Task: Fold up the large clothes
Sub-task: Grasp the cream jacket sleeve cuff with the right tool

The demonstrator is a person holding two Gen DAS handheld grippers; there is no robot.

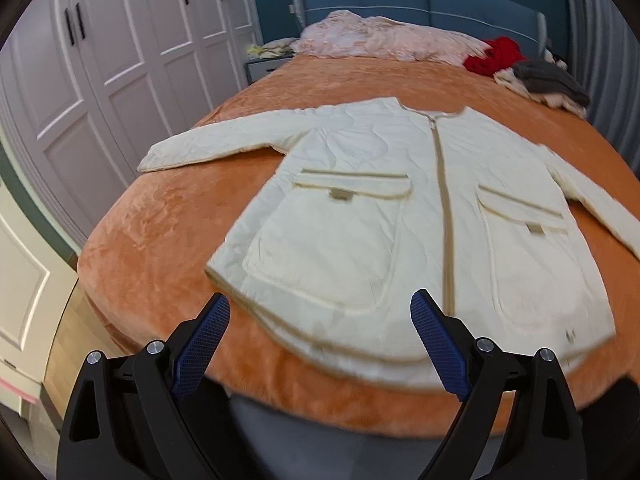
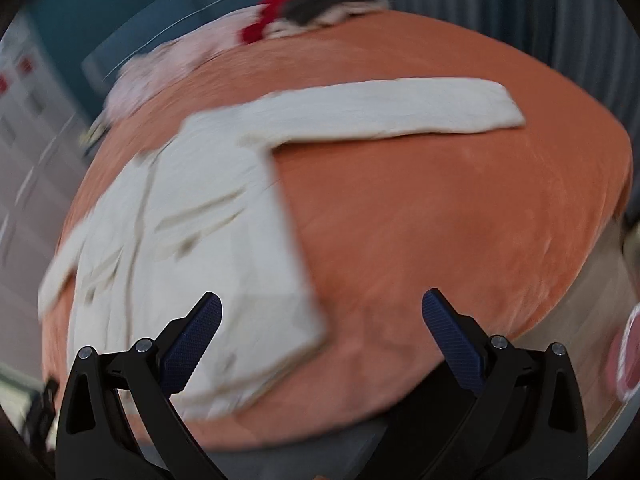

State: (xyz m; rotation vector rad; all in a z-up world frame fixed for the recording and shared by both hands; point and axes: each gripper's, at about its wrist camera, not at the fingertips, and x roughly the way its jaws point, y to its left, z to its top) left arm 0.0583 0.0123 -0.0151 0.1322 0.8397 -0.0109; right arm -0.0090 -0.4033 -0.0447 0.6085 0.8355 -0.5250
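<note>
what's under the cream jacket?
The cream jacket lies flat, zipped, front up, on the orange blanket that covers the bed. Blanket shows all round it. Whatever is directly beneath the jacket is covered; nothing bulges through.

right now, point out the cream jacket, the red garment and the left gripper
cream jacket [image 1: 360,216], left wrist view, chest panel.
red garment [image 1: 494,56], left wrist view, middle of the heap.
left gripper [image 1: 320,312], left wrist view, midway between fingertips.

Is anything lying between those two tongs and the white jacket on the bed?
Nothing visible. The left tongs hang open at the jacket hem; the right tongs hang open by its lower corner. Only orange blanket lies between. The clothes pile sits far off by the headboard.
</note>
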